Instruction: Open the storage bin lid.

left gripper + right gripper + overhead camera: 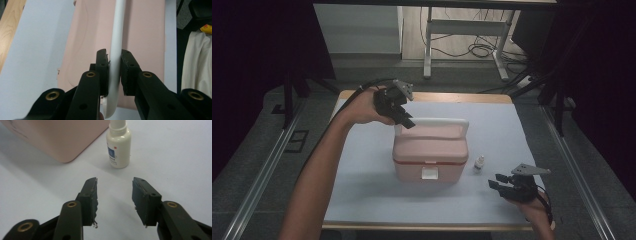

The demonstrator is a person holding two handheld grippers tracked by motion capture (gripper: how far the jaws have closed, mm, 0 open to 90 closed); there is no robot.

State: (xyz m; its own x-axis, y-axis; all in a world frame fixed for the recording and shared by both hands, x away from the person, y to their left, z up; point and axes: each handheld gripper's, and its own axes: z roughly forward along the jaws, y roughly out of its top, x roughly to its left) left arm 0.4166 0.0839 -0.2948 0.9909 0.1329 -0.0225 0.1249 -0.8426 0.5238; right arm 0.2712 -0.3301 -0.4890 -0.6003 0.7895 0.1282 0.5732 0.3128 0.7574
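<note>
Left gripper view: my left gripper (115, 72) clamps the pink box's (140, 37) white handle (117, 37) at frame centre. My right gripper (114, 195) hangs apart, empty, below the small bottle (118, 147).

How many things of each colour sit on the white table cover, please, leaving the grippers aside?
Pink: 1, the box, whose white handle is clamped in the left gripper.
White: 1, the small bottle, standing beyond the open right gripper.
Total: 2
</note>
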